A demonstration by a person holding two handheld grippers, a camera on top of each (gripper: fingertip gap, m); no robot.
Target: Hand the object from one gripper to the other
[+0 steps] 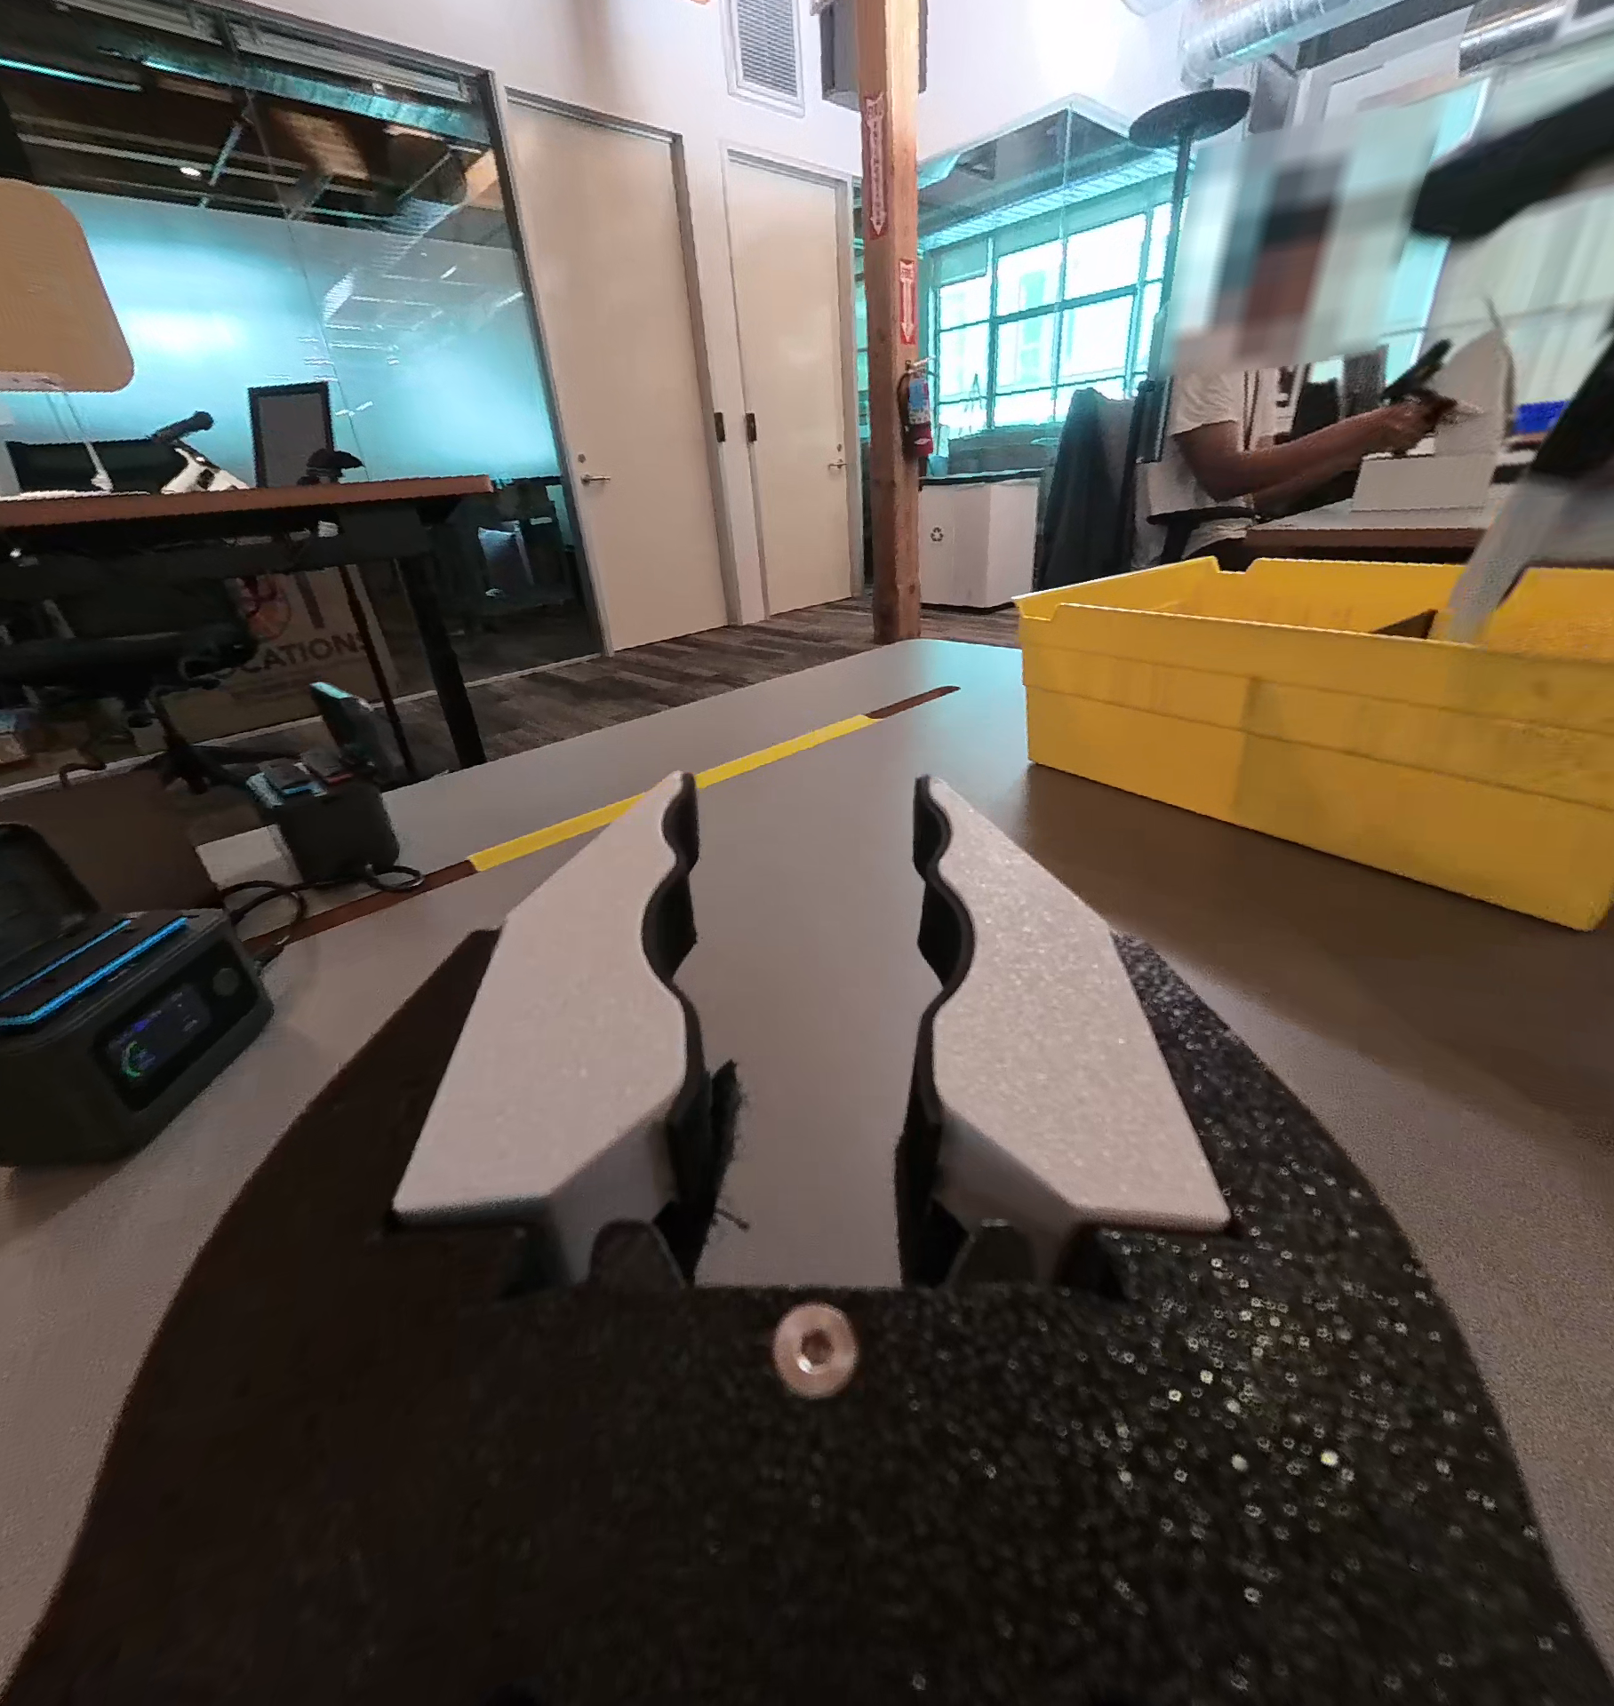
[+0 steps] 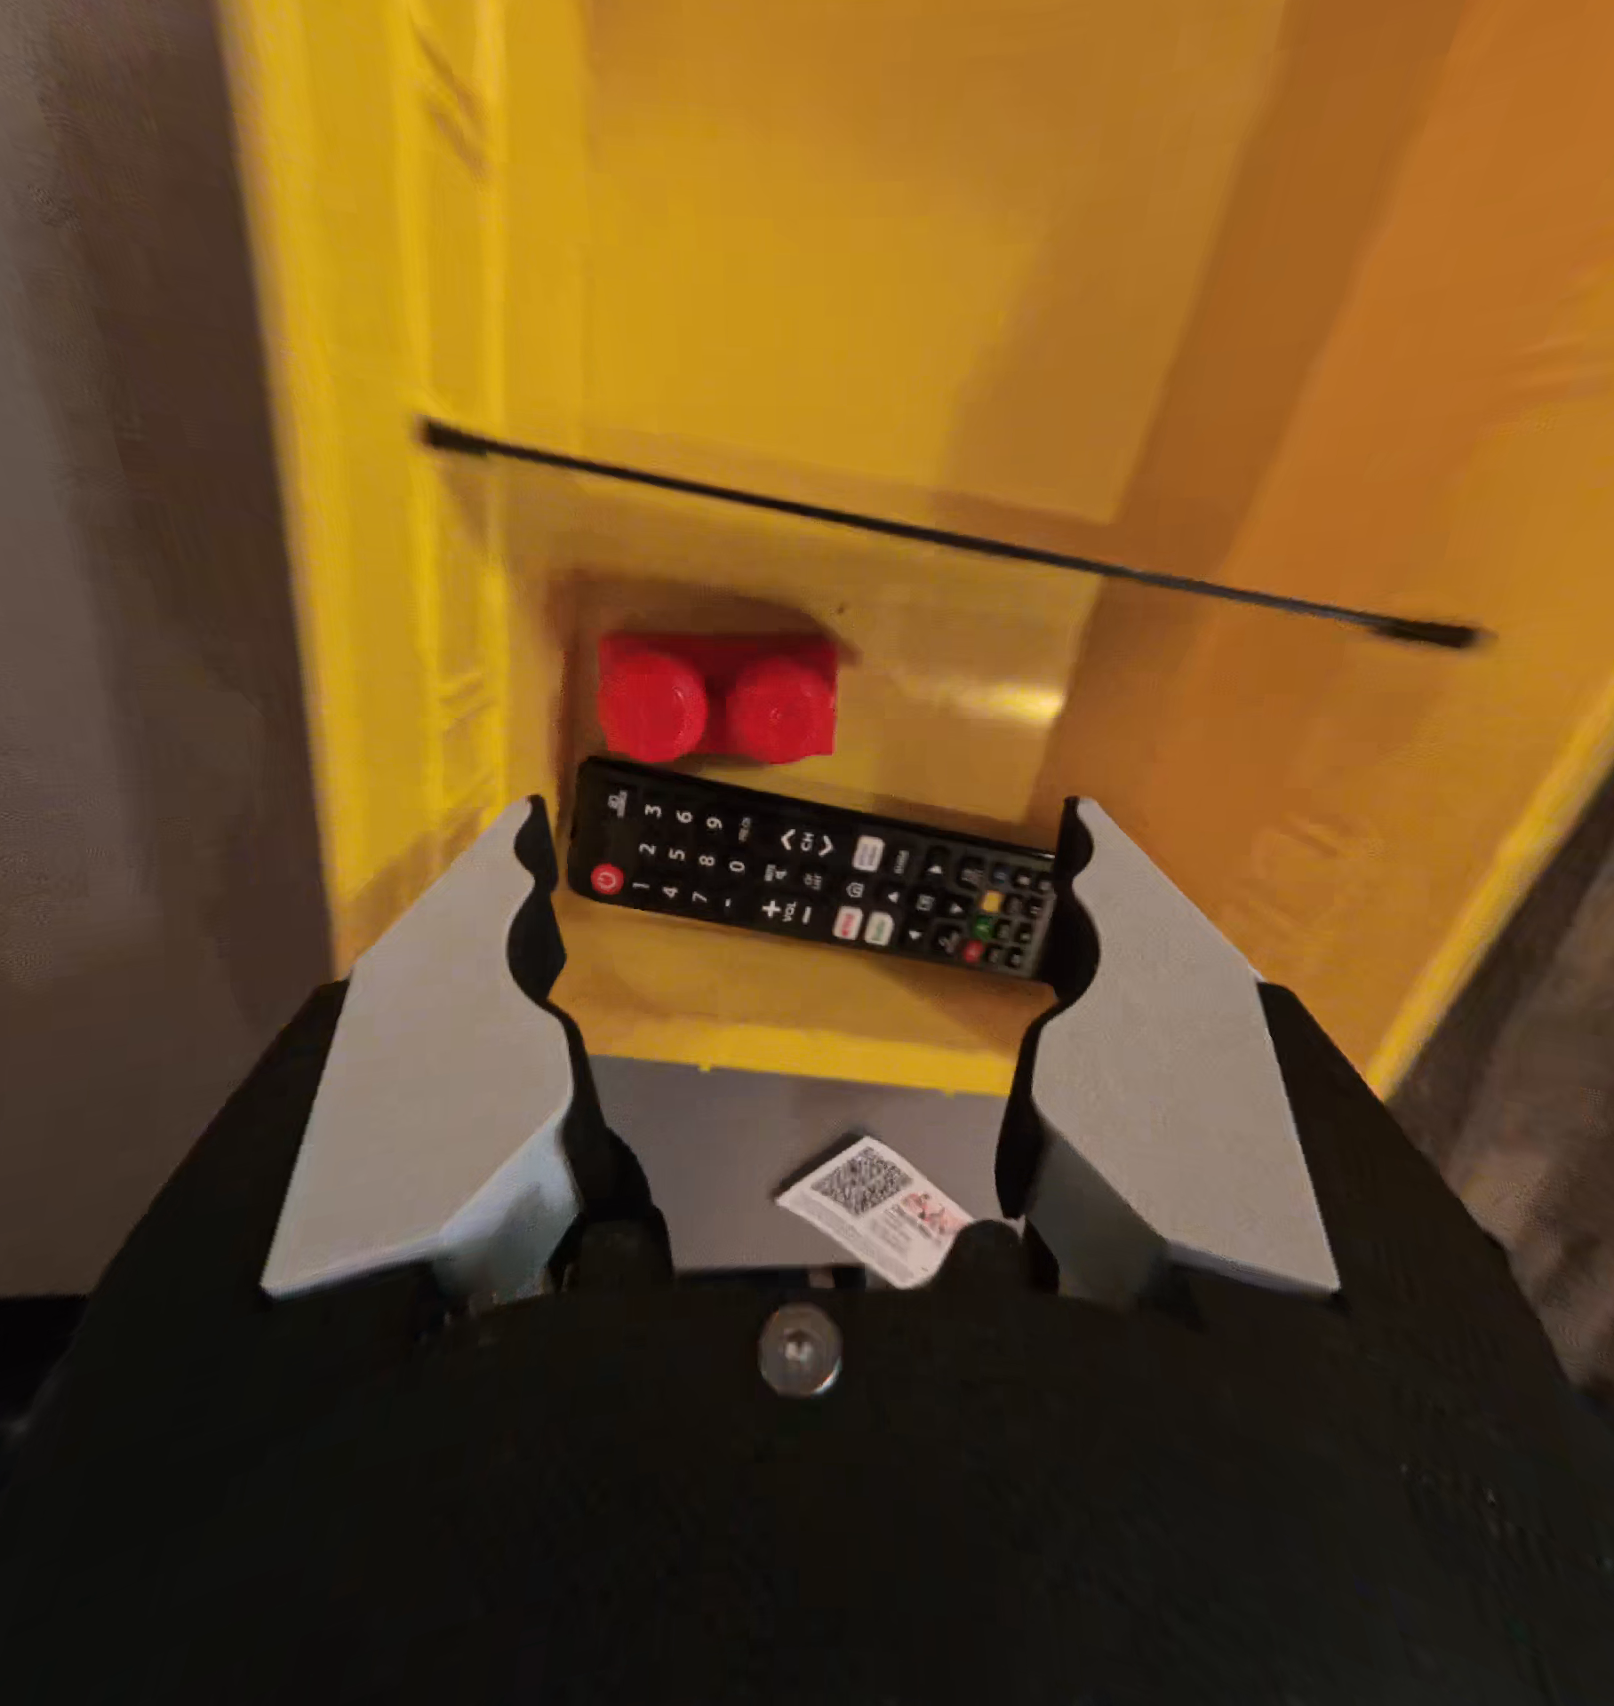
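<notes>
1. Handling guess first: the slim black plastic TV remote with rows of small buttons (image 2: 817, 884) looks light and rigid, so no squish to worry about. The shell is probably smooth and a bit slick. I'd pinch it across the narrow width, somewhere near the middle, so one end stays free for the other gripper to take.

2. Where it is: flat on the floor of the yellow plastic bin (image 2: 877, 277), buttons up, lying crosswise in the right wrist view. A chunky red plastic two-stud building block (image 2: 718, 697) sits at the remote's 11 o'clock, just beside it, possibly touching. A thin black cable tie (image 2: 951, 535) lies farther off at 12 o'clock.

3. Looks: the red power button is at the left end, number keys come next, and coloured keys sit toward the right end.

4. The right gripper (image 2: 801, 886) is spread wide with nothing in it, hovering above the bin with the remote showing between its fingertips.

5. The left gripper (image 1: 805, 798) is partly spread and holding nothing, low over the grey table (image 1: 1339, 1062). From there the bin sits at 2 o'clock.

6. So nothing is picked up yet, I'd say.
</notes>
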